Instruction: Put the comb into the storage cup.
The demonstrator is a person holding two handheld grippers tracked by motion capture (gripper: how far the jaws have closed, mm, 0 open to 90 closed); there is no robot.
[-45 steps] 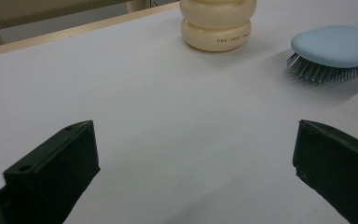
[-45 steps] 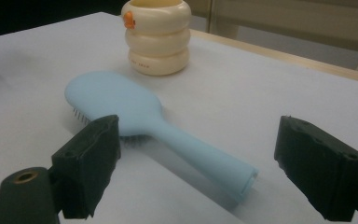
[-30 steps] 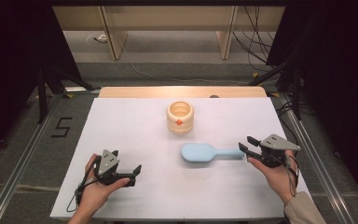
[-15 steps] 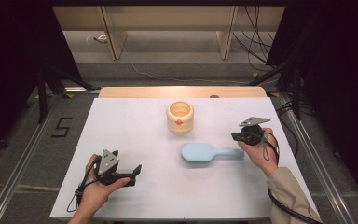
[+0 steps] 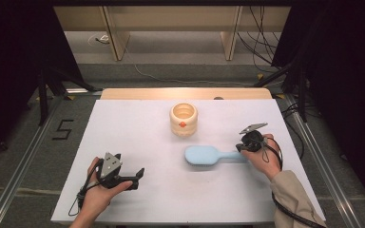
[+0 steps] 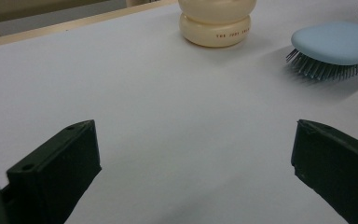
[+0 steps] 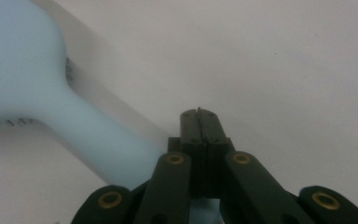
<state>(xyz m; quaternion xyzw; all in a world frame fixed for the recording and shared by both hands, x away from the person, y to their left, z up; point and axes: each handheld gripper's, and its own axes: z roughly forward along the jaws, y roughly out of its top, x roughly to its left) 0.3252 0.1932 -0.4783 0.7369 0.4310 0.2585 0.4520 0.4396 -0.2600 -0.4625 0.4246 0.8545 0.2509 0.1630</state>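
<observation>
A light blue hairbrush (image 5: 202, 155) lies bristles down on the white table (image 5: 138, 133), its handle pointing right. My right gripper (image 5: 241, 147) is at the end of that handle. In the right gripper view its jaws (image 7: 199, 114) are pressed together with nothing between them, and the hairbrush (image 7: 28, 84) handle runs under the gripper's left side. My left gripper (image 5: 138, 179) rests open near the front left of the table, holding nothing. Between its wide-apart jaws (image 6: 193, 129) is bare table, with the hairbrush (image 6: 335, 44) farther off.
A cream jar (image 5: 183, 119) with an open top and a small orange mark stands at the table's middle back, also seen as the jar (image 6: 216, 21) from the left gripper. A wooden edge (image 5: 185, 93) borders the far side. Cables lie on the floor beyond.
The right hand has moved up and left from the table's right side to the brush handle's end, and its jaws went from open to shut. The left hand has stayed put.
</observation>
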